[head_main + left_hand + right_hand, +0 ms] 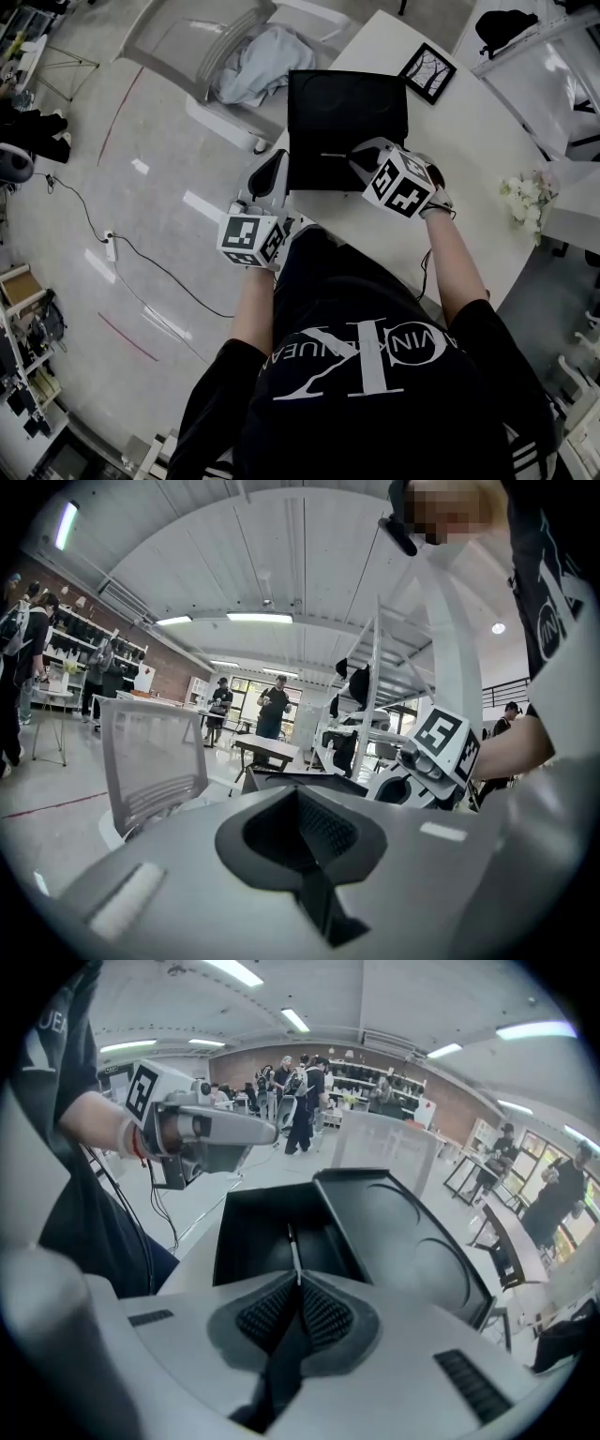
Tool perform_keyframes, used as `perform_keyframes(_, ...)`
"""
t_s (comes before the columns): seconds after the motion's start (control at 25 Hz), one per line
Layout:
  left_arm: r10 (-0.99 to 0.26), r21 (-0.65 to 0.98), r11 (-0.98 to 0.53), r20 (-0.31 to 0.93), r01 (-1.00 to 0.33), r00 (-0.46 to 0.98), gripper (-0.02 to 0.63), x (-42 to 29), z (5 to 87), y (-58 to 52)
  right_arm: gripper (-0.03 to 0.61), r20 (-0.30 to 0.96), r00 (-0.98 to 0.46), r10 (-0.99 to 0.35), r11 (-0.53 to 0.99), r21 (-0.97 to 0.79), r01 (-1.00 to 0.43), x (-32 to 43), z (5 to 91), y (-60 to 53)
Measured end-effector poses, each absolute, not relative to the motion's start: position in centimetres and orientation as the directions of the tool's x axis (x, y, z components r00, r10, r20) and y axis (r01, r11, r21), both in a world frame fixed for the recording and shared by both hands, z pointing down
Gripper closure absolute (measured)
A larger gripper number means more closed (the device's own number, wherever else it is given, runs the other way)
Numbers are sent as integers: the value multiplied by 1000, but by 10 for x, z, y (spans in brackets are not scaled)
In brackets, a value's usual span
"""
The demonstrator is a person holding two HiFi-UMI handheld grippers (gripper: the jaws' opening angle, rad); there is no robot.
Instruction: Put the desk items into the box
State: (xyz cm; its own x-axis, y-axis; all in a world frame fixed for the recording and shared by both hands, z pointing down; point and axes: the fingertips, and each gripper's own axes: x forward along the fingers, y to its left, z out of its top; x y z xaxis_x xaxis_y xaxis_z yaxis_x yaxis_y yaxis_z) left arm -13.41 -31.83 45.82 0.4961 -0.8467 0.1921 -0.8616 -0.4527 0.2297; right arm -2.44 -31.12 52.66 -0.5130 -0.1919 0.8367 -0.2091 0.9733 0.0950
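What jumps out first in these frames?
The right gripper is shut on a thin pen over the open black box on the white table. Next come the framed picture beyond the box and the white flowers at the table's right edge.

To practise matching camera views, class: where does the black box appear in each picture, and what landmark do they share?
Head view: black box, upper centre, open on the white desk.
Left gripper view: a dark sliver at centre, just above the jaws.
Right gripper view: fills the centre, lid at right.
Shared landmark: the white mesh chair beyond the box.
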Motion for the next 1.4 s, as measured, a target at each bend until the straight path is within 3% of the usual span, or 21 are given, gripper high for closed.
perform_keyframes(0.6, -844, 213, -475, 163, -854, 511, 604, -122, 444, -305, 565, 680, -622, -387, 862, 28, -506, 9, 484, -312)
perform_keyframes(1.4, -883, 197, -429, 114, -882, 455, 604, -121, 423, -277, 565, 497, -670, -551, 763, -24, -646, 44, 439, -295)
